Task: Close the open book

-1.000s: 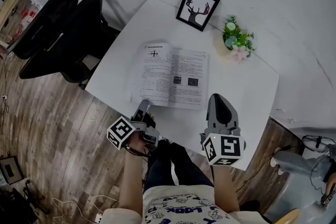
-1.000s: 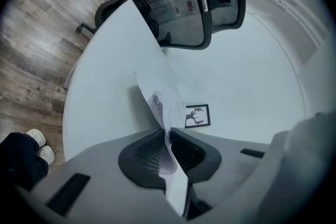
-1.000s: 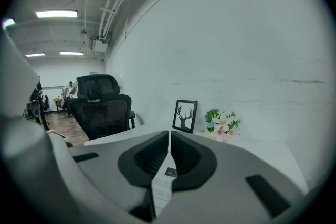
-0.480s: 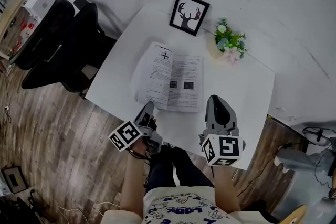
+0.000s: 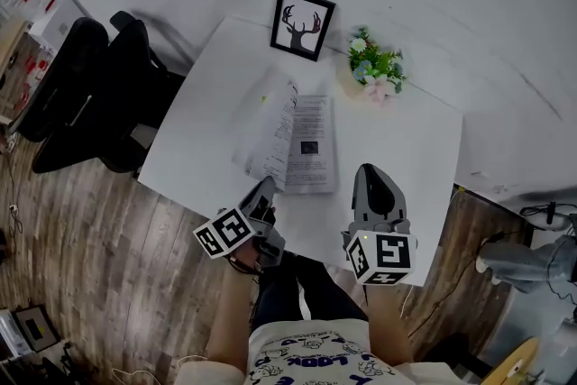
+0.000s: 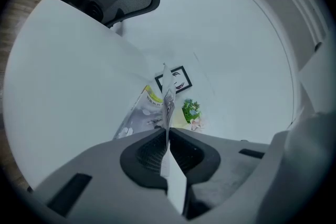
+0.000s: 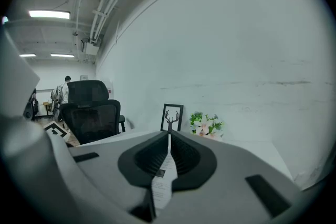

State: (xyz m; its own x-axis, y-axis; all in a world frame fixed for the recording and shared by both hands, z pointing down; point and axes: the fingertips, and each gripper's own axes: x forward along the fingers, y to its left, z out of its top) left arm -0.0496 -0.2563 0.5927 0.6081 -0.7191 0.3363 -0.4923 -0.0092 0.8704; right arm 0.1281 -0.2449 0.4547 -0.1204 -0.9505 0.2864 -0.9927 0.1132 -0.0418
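NEAR: pinching near corner of left leaf (image 5: 273, 138) in left gripper (image 6: 167, 134), jaws having just been closing, now thin on paper | carrying right gripper (image 7: 168, 136) with jaws together, apparently gripping nothing, print showing below the slit | MID: seeing open book (image 5: 313, 144) mid-table (image 5: 406, 158) with that leaf upright, picture frame (image 5: 302, 22) beyond | HANDLING: judging it light, floppy, tearable; taking hold at the outer edge, away from the spine.

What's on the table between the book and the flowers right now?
Nothing. The head view shows only bare white table between the book and the flowers, which stand apart from each other.
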